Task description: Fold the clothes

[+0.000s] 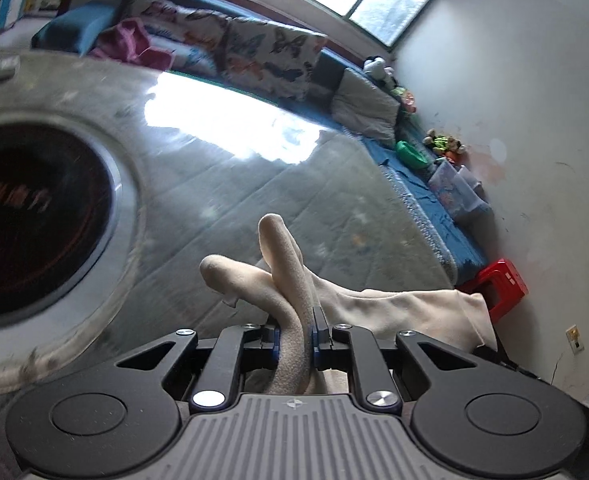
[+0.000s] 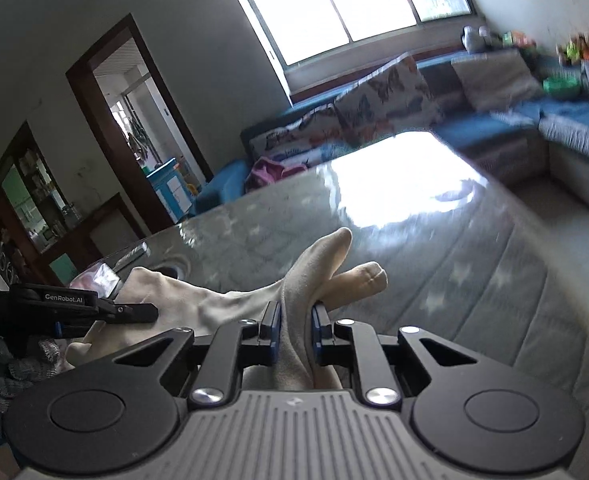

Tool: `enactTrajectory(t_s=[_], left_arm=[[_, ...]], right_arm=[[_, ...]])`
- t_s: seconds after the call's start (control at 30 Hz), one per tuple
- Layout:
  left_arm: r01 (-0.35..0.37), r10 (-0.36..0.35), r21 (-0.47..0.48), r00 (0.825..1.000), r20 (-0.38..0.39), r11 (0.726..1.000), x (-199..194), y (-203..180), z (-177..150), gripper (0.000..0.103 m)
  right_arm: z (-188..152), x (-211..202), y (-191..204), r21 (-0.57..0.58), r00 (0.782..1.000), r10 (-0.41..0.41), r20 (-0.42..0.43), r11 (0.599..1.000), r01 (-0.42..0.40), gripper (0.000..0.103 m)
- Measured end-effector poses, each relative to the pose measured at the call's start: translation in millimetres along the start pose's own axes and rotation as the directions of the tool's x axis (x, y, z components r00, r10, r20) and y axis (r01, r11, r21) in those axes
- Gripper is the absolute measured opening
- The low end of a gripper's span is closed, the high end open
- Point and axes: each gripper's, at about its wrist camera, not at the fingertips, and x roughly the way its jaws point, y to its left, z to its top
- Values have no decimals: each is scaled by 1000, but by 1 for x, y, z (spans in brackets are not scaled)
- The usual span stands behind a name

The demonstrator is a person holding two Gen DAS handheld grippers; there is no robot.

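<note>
Stretching between both tools (image 1: 296, 332) (image 2: 296, 330), cream garment (image 1: 394, 312) apparently lies sideways

Soft, matt, fuzzy cream cloth garment (image 1: 290, 276); glossy grey counter (image 1: 222, 184) mirroring window glare; matt black plastic gripper (image 2: 296, 322), shiny metal screws.

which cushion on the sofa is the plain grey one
The grey cushion at the far right of the row, beside the stuffed toys. The other cushions carry a butterfly print.
</note>
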Motion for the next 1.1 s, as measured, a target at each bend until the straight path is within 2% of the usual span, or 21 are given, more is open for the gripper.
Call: enactTrajectory(t_s=[0.23,0.53,1.1], left_arm=[[24,-25,66,999,19,998,13,-38,15,15],[9,-12,137,1000,18,991,43,-73,31,15],[-32,33,188,999,-5,982,80,-100,38,15]], right_arm=[[32,-15,1,-66,997,-58,59,996,62,14],[60,-18,-6,-102,987,-129,91,985,138,14],[71,-14,-33,-105,978,-196,68,974,202,14]])
